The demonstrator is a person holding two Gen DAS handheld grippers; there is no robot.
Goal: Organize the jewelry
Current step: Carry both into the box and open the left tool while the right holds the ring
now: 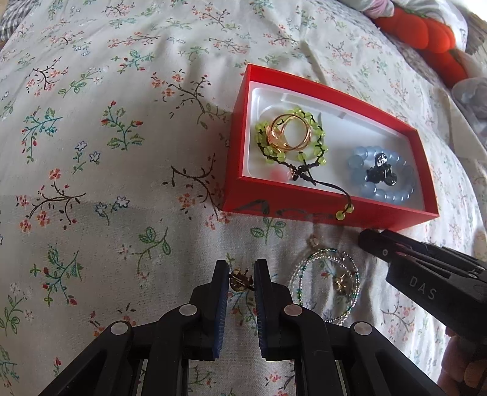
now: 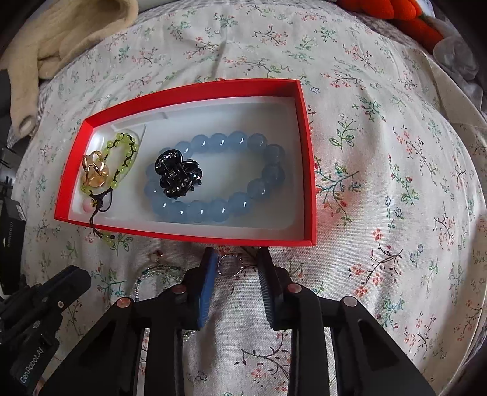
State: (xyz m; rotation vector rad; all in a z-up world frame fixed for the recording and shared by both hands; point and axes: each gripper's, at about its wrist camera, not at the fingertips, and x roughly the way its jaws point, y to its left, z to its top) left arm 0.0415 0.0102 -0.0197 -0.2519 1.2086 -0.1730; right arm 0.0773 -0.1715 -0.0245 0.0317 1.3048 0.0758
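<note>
A red box (image 1: 304, 210) (image 2: 307, 158) with a white liner lies on the floral bedspread. It holds a green bead bracelet (image 1: 264, 149) (image 2: 127, 146), gold rings (image 1: 287, 131) (image 2: 94, 170), a blue bead bracelet (image 1: 356, 161) (image 2: 219, 210) and a black hair claw (image 1: 380, 173) (image 2: 176, 176). My left gripper (image 1: 242, 275) stands around a small gold brooch (image 1: 240, 278), jaws narrow, touching it. My right gripper (image 2: 237, 265) is open around a silver ring (image 2: 229, 265) on the cloth. A beaded necklace (image 1: 322, 286) (image 2: 158, 271) lies in front of the box.
A red plush toy (image 1: 426, 33) (image 2: 392, 9) lies at the far right. A cream knitted cloth (image 2: 61, 36) lies at the far left. A clear plastic bag (image 1: 471, 100) sits right of the box.
</note>
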